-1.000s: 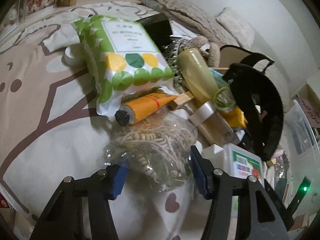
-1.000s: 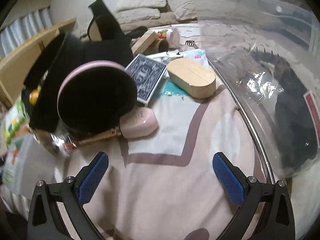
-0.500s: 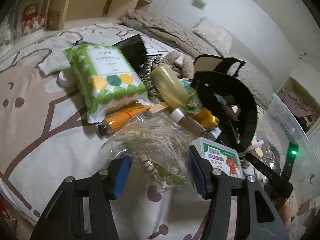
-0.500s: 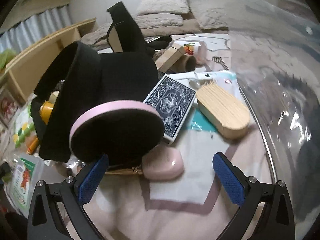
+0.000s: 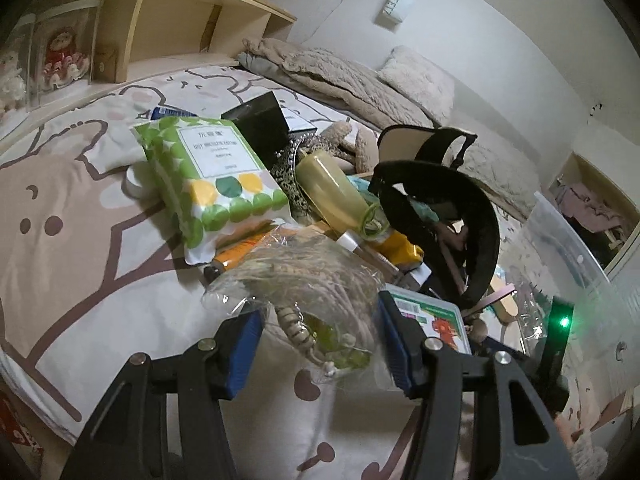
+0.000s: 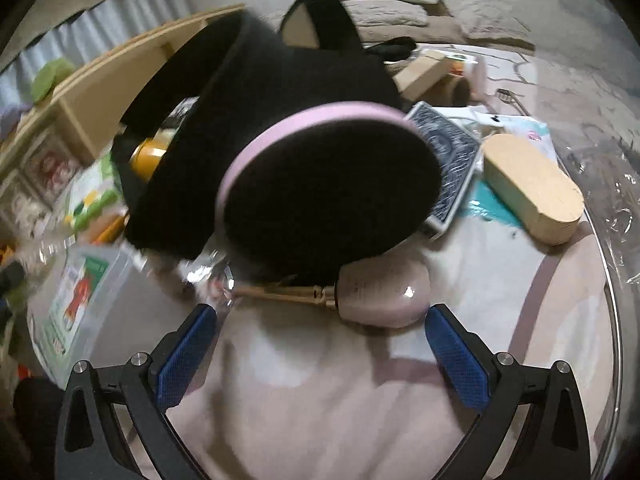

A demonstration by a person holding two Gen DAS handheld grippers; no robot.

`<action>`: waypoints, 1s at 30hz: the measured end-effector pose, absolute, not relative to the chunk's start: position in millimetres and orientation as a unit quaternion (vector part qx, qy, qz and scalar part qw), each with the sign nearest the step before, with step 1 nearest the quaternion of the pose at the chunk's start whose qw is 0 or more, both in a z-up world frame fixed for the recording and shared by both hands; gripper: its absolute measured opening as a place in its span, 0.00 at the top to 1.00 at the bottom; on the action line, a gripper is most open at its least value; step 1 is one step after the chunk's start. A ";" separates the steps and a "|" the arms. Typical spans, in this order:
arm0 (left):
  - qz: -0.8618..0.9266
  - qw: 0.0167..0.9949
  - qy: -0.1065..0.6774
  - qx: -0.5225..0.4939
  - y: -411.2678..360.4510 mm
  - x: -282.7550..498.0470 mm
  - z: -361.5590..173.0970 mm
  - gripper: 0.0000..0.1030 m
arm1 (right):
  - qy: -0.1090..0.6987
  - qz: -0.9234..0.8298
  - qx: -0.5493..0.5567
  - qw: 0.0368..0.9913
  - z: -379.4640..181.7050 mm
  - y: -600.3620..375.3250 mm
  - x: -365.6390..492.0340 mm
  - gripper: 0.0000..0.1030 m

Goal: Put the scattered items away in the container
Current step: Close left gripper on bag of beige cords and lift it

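- The left gripper point(image 5: 320, 344) is clamped on a clear bag point(image 5: 304, 280) of pale cord and beads, a blue pad pressed against each side, the bag held above the bedspread point(image 5: 80, 240).
- Behind the bag lies the heap: a green-dotted pack point(image 5: 212, 176) with a white label whose print is too small to read, an orange tube point(image 5: 236, 254) poking out from under it, and an olive bottle point(image 5: 332, 196) beside a black strap point(image 5: 476, 220).
- Right of the left gripper sits a clear box point(image 5: 432, 316) with a green and red label, its writing unreadable.
- A wall sign point(image 5: 398, 0) reads "SWEETZ", as far as I can make out.
- The right gripper point(image 6: 324, 348) hangs spread wide, holding nothing, just short of a pink brush point(image 6: 380, 292).
- Beyond it sit a pink-rimmed black pad point(image 6: 328, 196), a blue card deck point(image 6: 452, 152) and a wooden block point(image 6: 532, 184).
- The clear container point(image 6: 612, 280) curves along the right edge, touching the bedspread.
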State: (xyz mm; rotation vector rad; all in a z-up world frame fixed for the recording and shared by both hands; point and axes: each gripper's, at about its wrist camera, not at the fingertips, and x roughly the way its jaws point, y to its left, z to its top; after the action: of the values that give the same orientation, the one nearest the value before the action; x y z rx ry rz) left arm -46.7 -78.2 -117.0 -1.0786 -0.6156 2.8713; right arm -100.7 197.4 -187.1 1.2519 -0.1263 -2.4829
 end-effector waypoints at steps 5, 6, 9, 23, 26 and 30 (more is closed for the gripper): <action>0.920 0.044 -0.195 -0.336 -61.7 -43.5 -103.3 0.46 | -0.044 -0.864 0.448 0.223 -183.2 186.5 -83.0 0.00; 0.920 0.057 -0.193 -0.336 -54.5 -42.9 -101.2 0.46 | -0.038 -0.862 0.449 0.233 -182.4 183.8 -78.6 0.00; 0.917 0.093 -0.185 -0.342 -33.0 -42.5 -99.1 0.46 | -0.025 -0.865 0.444 0.233 -179.1 183.7 -73.5 0.00; 0.912 0.120 -0.124 -0.372 12.5 -49.8 -120.3 0.45 | -0.053 -0.852 0.466 0.231 -183.9 202.7 -126.5 0.00; 0.909 0.114 -0.134 -0.377 7.4 -52.6 -123.7 0.40 | -0.039 -0.854 0.460 0.238 -184.7 202.4 -133.0 0.00; 0.907 0.118 -0.144 -0.377 5.2 -55.0 -125.5 0.33 | -0.043 -0.853 0.455 0.253 -186.4 207.0 -145.0 0.00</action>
State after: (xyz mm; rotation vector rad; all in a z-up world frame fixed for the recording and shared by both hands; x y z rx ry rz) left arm -55.0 5.2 -125.5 -1.1027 -0.4218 2.6550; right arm -145.0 207.0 -186.4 1.2357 -0.1179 -2.3177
